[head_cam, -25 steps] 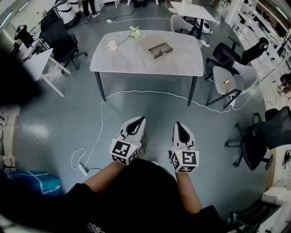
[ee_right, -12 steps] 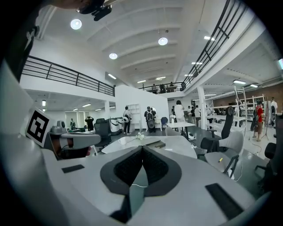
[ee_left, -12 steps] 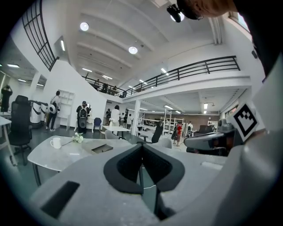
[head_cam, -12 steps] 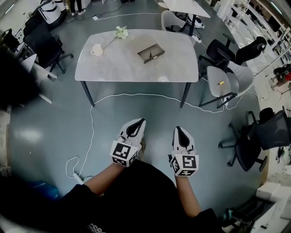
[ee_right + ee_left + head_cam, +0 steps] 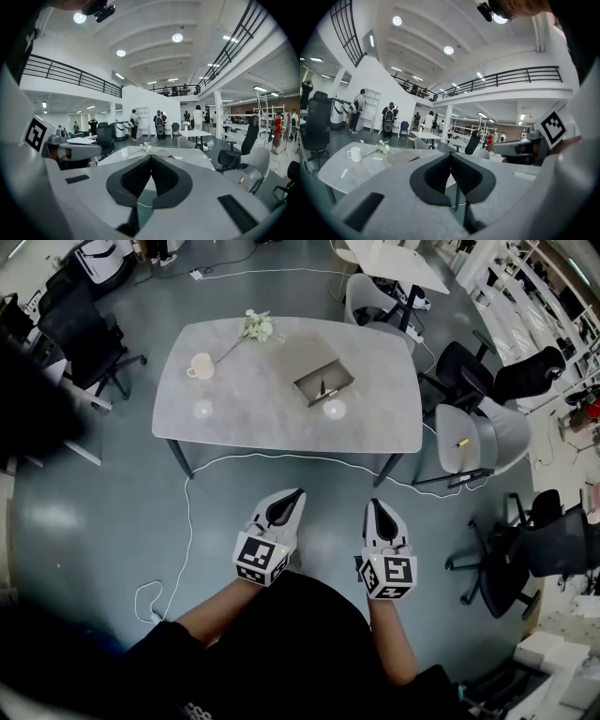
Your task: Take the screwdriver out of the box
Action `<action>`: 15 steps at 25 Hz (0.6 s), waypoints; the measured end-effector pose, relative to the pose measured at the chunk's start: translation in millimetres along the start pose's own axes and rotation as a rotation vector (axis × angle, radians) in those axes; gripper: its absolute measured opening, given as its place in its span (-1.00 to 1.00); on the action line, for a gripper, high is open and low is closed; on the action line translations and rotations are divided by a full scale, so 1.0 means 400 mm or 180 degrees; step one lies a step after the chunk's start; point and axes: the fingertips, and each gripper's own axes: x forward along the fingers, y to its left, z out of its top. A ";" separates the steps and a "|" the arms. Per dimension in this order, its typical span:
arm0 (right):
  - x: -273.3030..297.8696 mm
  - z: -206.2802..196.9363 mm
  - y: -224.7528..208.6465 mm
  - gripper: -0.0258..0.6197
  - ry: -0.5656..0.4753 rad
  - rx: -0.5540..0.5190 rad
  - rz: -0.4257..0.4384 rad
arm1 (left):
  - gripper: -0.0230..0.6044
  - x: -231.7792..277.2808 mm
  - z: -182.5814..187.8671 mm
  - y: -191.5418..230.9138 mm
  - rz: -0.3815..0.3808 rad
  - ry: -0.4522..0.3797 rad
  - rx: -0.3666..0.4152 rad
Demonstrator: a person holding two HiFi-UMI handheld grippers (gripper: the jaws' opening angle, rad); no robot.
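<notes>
An open grey box sits on the grey table, right of its middle, with a thin dark screwdriver lying inside. My left gripper and right gripper are held side by side over the floor, well short of the table's near edge. Both are shut with nothing between the jaws. In the left gripper view my left gripper points at the table, and the right gripper shows beside it. The right gripper view has my right gripper aimed at the table.
A white mug and a sprig of white flowers stand on the table's far left. A white cable runs across the floor under the table. Office chairs stand to the right, another at far left. People stand in the distance.
Both grippers and the person have moved towards the table, which now lies closer and lower in the head view. The jaws have stayed shut.
</notes>
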 end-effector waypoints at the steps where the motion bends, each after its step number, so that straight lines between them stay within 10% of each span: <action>1: 0.030 0.010 -0.005 -0.91 0.0004 -0.0001 -0.0018 | -0.88 0.018 0.007 0.023 -0.0017 0.0004 -0.0001; 15: 0.283 0.054 -0.080 -0.91 0.0044 0.0112 -0.0149 | -0.87 0.252 0.027 0.208 -0.0138 0.0133 0.0027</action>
